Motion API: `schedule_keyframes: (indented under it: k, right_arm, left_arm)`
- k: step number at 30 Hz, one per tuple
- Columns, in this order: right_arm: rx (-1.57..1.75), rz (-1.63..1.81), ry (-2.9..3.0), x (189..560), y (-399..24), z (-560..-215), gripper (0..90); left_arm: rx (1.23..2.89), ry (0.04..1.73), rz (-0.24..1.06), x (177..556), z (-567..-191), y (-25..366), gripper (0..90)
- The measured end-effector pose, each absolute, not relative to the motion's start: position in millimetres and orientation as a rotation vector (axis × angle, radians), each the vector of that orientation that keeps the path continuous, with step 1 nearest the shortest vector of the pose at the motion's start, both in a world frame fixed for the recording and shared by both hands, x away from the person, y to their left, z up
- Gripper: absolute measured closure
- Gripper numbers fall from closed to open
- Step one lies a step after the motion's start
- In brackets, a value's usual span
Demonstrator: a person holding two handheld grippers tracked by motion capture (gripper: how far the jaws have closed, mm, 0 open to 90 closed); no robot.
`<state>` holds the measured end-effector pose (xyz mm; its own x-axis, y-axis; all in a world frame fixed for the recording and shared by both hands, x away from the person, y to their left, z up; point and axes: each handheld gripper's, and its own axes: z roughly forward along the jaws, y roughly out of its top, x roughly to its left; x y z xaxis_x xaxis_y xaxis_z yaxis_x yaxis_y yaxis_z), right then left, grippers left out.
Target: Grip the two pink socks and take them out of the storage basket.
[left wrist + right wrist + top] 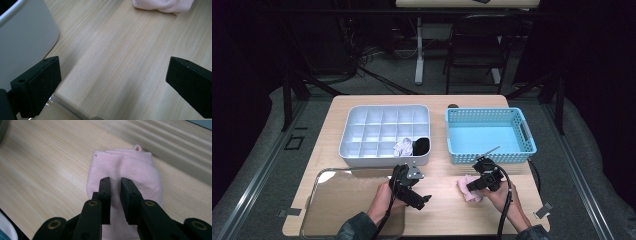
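on the wooden table [442, 210], near its front edge and just in front of the blue basket [488, 134]: a folded pink sock [125, 177], flat on the wood. right gripper [115, 182] down over it, jaws nearly together, pinching a fold of pink cloth between the pads; looks like a grip just being taken, not yet lifted. left gripper [113, 72] to the side, near the front corner of the white divided tray [384, 132], jaws wide apart with nothing but bare tabletop between them, hovering idle.

already sorted, by the look of it: a pale rolled sock [402, 146] and a black one [421, 145], each in its own compartment in the tray's front row, side by side. blue basket bare inside, so likely the source and now emptied. left to do, as a judgement: lift the pink sock, carry it to a free compartment, probably beside the other two, and let go. close to the end of the sorting, with this seemingly the last piece on the table.
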<state>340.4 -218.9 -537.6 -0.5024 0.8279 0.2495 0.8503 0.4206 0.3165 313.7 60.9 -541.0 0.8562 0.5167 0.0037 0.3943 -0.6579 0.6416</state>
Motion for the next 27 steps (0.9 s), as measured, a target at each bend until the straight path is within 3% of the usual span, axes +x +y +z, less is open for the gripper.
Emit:
schedule_keyframes:
  k: [10,14,18,27]
  right_arm:
    - [-1.666,-0.836,-2.528,341,-249,-511,68.9]
    - [-1.705,-0.774,-2.522,344,-256,-518,66.7]
    - [-1.667,-0.667,-2.521,347,-249,-533,67.9]
    - [-1.665,-0.665,-2.549,345,-238,-534,80.0]
  left_arm:
    - [2.352,0.640,0.182,311,-539,47,0.5]
    - [2.353,0.622,0.171,310,-538,37,0.9]
    - [2.346,0.614,0.133,310,-539,27,1.8]
    - [2.357,0.599,0.084,310,-544,9,9.1]
